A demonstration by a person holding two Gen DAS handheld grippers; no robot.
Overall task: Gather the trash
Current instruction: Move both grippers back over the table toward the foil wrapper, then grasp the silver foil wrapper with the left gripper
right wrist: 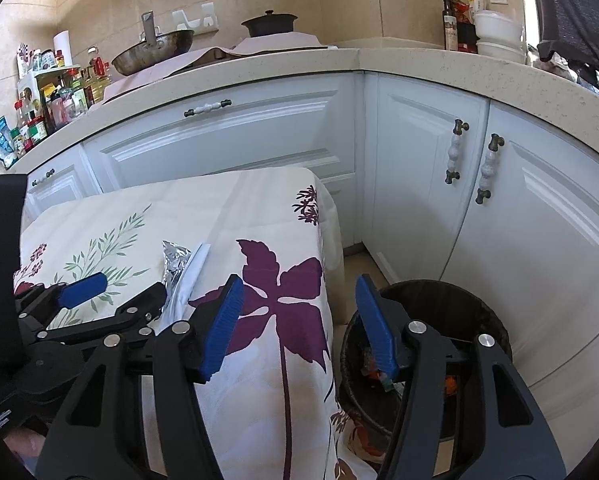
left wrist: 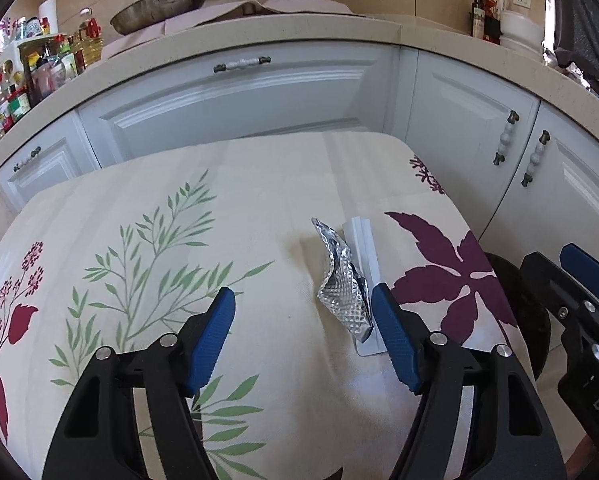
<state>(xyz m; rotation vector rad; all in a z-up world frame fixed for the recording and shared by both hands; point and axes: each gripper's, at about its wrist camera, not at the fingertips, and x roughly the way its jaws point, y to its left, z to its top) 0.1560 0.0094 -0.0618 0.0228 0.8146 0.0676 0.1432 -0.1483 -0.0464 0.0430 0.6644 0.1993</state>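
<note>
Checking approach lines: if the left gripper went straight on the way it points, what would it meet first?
Probably the tablecloth: the left gripper is open, and the foil wrapper lies by its right finger, off the centre line.

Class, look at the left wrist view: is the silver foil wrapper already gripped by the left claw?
No: the foil wrapper lies on the tablecloth ahead of the open left claw, whose fingers do not press it.

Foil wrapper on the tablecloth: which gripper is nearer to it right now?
Left. The left gripper is open with the foil wrapper just inside its right finger. The right gripper is open off the table's edge, over the trash bin.
</note>
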